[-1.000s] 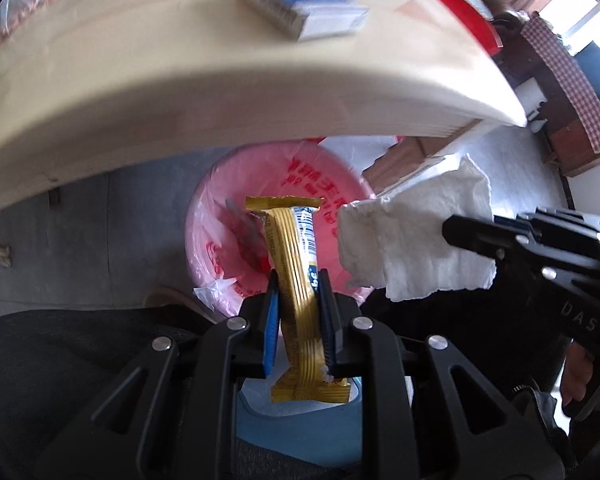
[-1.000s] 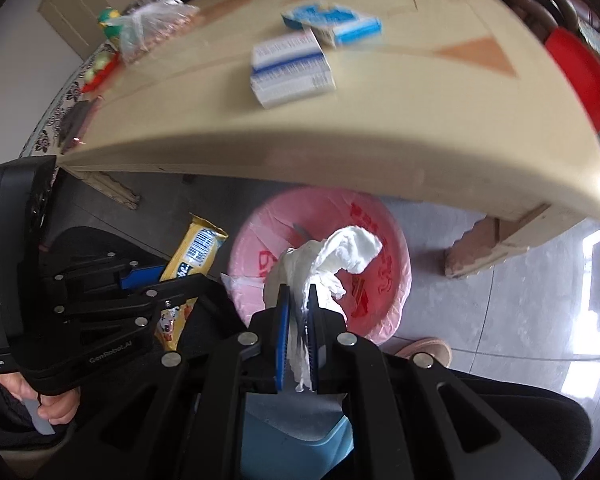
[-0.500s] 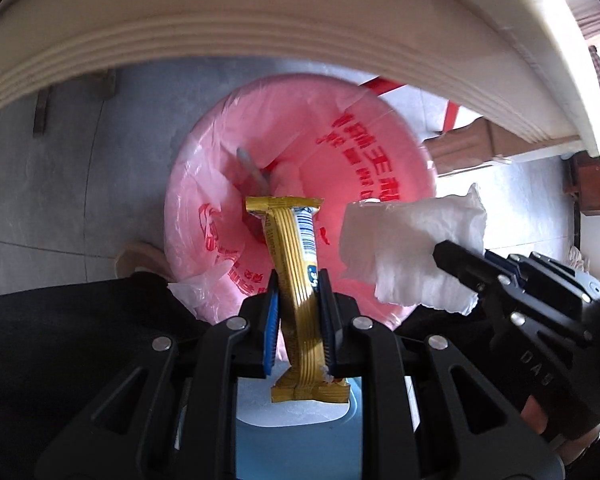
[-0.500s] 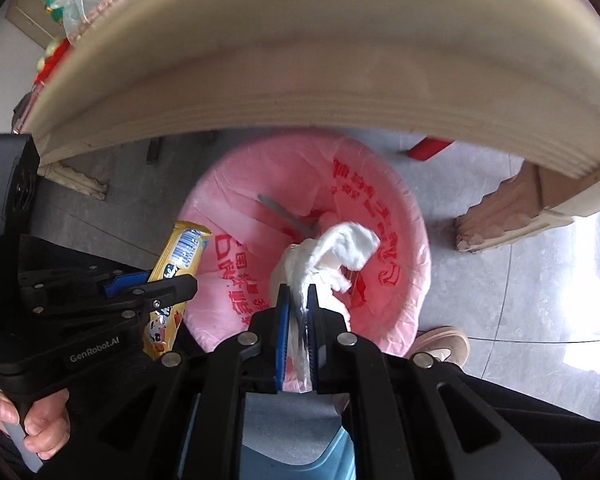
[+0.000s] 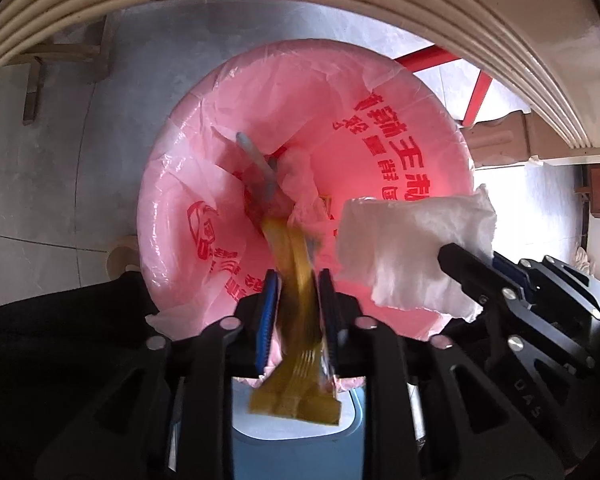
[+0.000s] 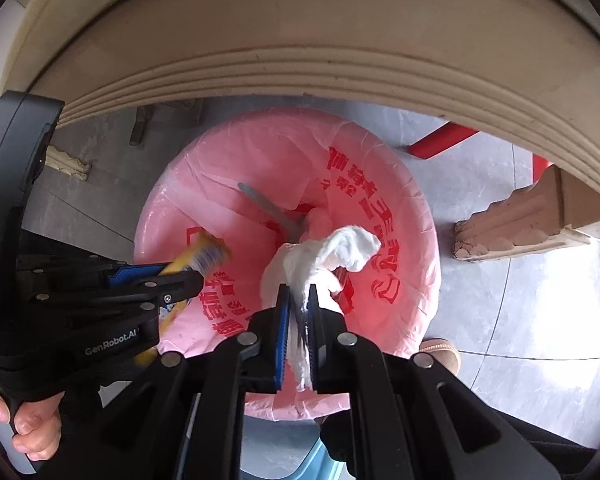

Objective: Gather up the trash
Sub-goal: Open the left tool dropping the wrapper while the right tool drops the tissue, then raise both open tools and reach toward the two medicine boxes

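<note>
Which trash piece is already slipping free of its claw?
The yellow snack wrapper, blurred between the left claw's just-opening jaws; the white tissue remains pinched in the shut right claw.

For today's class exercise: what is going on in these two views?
A person holds both grippers over a bin lined with a pink bag. The left gripper has just been opening; the yellow wrapper between its jaws looks blurred, seemingly slipping free. The right gripper is shut on a white tissue, not yet released.

Yellow wrapper, white tissue above pink-lined bin
</note>
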